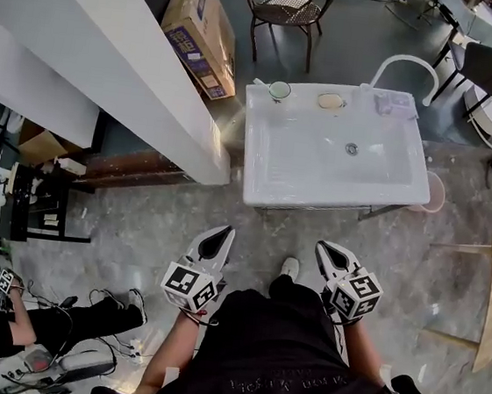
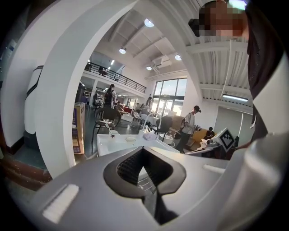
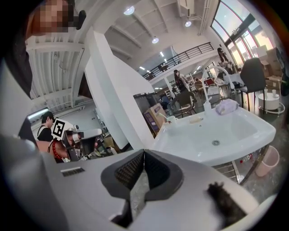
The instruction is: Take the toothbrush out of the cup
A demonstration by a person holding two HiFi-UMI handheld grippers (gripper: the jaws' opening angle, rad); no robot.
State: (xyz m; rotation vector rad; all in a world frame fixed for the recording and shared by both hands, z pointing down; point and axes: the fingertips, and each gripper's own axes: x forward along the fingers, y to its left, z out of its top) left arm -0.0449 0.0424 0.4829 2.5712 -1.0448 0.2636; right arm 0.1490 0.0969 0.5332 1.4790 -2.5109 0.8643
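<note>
Left gripper (image 1: 224, 233): my jaws together, empty | Right gripper (image 1: 323, 247): my jaws together, empty | Toothbrush (image 1: 262, 84): stands in cup (image 1: 280, 90) at sink's (image 1: 257, 180) far-left corner, well apart from my 2 grippers

The head camera looks steeply down from above the person, with the white washbasin (image 1: 302, 167) standing ahead. The cameras on the left gripper (image 1: 222, 233) and right gripper (image 1: 323, 246) sit close behind their jaws. They face that washbasin, which all three views share.
</note>
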